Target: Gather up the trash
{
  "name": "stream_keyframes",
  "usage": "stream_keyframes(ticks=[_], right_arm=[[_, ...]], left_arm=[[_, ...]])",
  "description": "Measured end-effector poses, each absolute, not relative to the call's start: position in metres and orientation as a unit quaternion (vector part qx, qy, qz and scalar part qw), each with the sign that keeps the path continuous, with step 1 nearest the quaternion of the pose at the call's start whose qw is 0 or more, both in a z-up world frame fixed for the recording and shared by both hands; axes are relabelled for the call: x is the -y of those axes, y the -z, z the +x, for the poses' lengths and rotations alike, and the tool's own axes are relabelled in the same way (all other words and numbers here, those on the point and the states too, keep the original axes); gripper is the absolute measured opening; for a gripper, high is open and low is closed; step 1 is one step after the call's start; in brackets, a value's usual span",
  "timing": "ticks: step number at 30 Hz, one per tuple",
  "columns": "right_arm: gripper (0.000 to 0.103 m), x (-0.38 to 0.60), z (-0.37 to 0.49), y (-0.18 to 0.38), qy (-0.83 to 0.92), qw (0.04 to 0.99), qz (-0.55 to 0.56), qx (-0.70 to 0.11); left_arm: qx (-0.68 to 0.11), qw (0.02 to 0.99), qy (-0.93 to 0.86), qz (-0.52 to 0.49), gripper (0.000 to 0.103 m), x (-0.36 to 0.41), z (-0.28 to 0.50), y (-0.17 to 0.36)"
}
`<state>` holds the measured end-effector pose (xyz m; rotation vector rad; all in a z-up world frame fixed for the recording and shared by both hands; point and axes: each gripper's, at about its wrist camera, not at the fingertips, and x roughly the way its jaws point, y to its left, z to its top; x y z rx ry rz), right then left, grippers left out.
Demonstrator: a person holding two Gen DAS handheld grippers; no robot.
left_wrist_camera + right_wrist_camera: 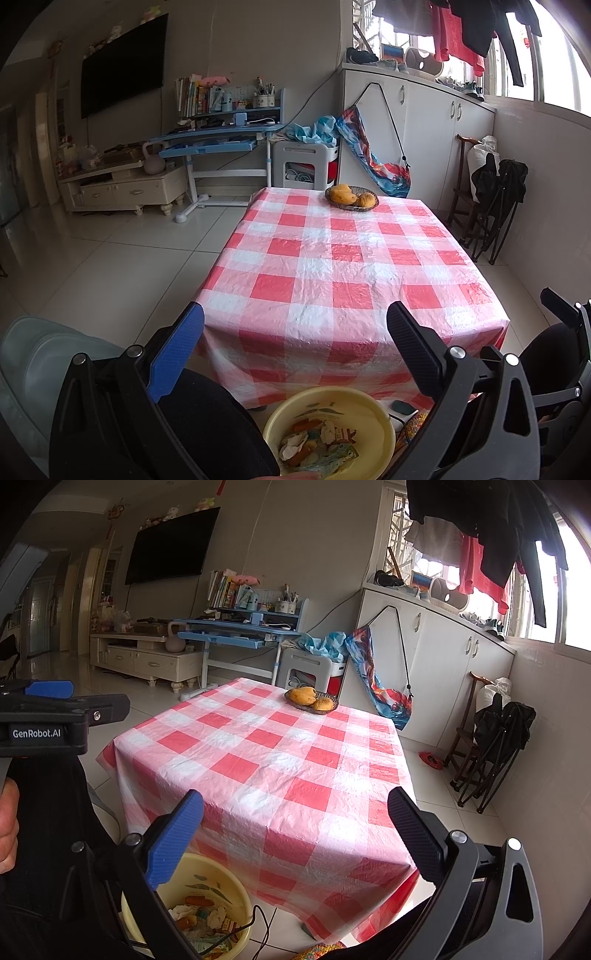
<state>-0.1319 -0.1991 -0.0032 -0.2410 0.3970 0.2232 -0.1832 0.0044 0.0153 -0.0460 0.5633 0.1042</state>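
A yellow basin [373,417] stands on the floor at the near end of the table, holding crumpled paper, wrappers and other trash [317,443]. The right wrist view shows the same basin [225,877] with its trash [207,919] low on the left. My left gripper [295,339] is open and empty, held above and behind the basin. My right gripper [295,823] is open and empty too, over the table's near corner. The left gripper's body [48,716] shows at the left of the right wrist view. The red and white checked tablecloth [343,258] bears no loose trash.
A wicker basket with mangoes [351,197] sits at the table's far end. A grey chair [44,365] is at the lower left. Folded black chairs [495,206] lean on the right wall. A black cable [258,919] runs past the basin. White cabinets and a blue desk stand behind.
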Motion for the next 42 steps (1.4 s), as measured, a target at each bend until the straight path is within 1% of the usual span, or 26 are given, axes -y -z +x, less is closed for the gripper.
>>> stream_keyframes(ticks=[42], right_arm=[[0.095, 0.1942, -0.1329, 0.0103, -0.111, 0.966, -0.122, -0.201]], left_arm=[[-0.289, 0.956, -0.049, -0.011, 0.096, -0.0039, -0.1836, -0.0074]])
